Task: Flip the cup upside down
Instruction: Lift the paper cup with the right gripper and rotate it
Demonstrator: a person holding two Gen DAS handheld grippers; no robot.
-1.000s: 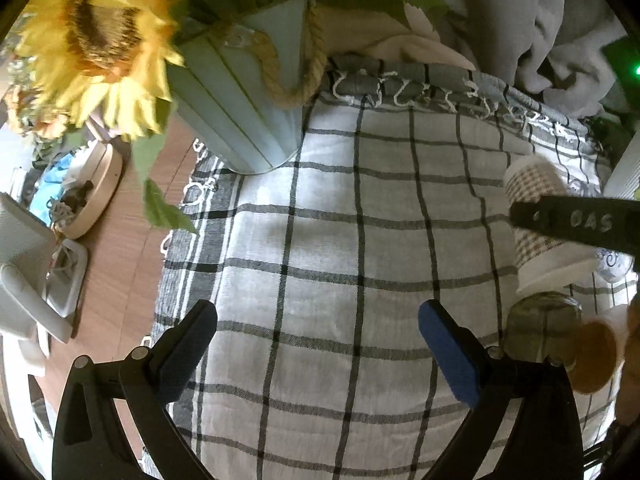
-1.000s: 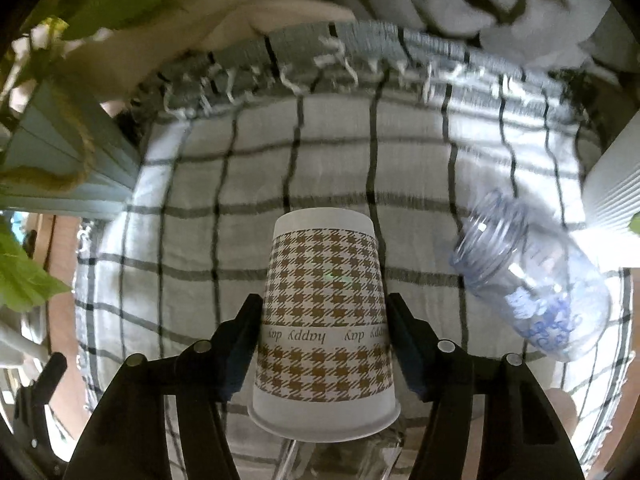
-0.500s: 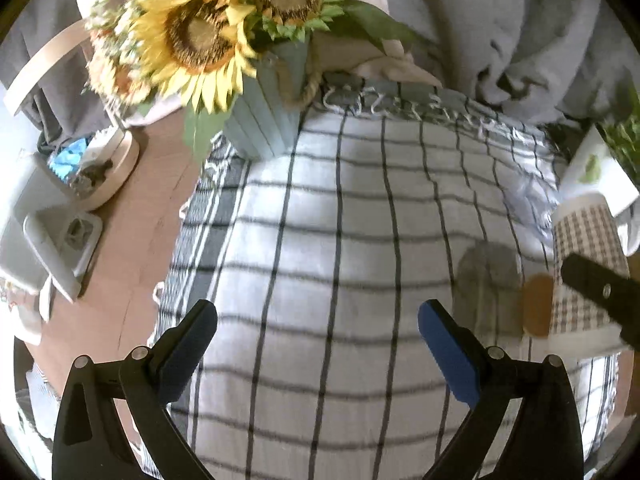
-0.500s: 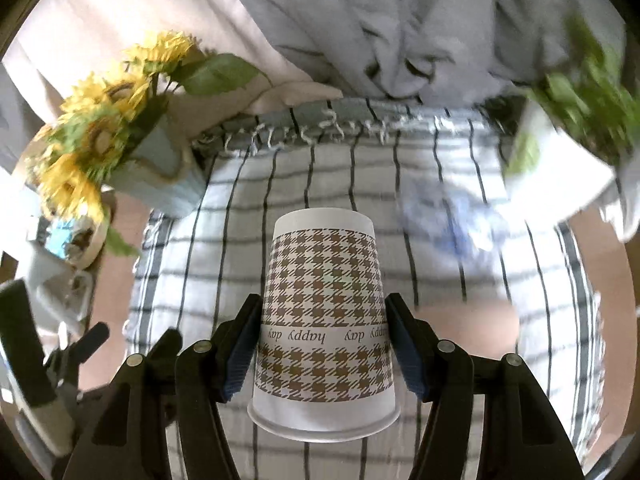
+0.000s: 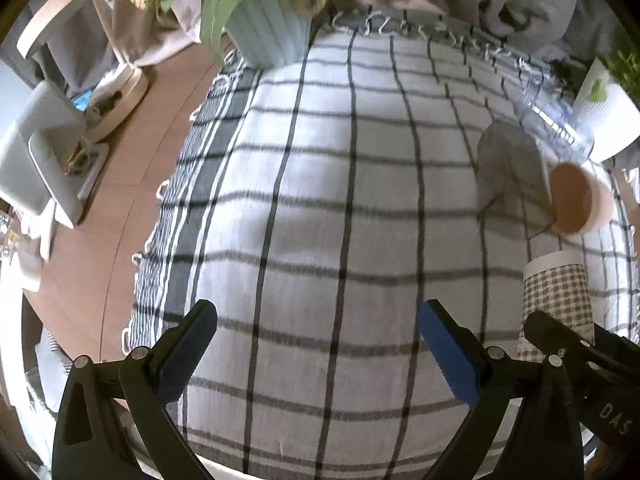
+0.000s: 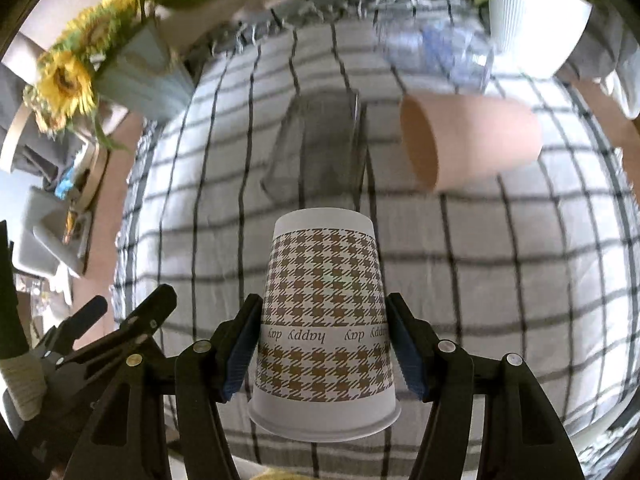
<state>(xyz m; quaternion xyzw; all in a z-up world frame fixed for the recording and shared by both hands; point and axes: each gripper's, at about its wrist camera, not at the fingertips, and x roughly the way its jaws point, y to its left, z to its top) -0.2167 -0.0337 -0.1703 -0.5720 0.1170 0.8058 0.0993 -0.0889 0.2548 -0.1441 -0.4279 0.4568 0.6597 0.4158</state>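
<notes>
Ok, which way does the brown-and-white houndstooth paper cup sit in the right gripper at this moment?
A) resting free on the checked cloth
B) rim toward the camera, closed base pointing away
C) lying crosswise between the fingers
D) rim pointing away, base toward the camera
B: the brown-and-white houndstooth paper cup shows its rolled rim nearest the lens, with the right gripper pads pressed on both sides.

My left wrist camera looks forward and down between my spread blue-padded left gripper onto the black-and-white checked tablecloth from fairly high, with the pale blue ribbed vase of sunflowers at its far edge. My right wrist camera faces the same way from just to the right, close behind the brown houndstooth paper cup. Both views share the cloth, the vase, the tan cup lying on its side and the houndstooth cup at the left view's right edge.
</notes>
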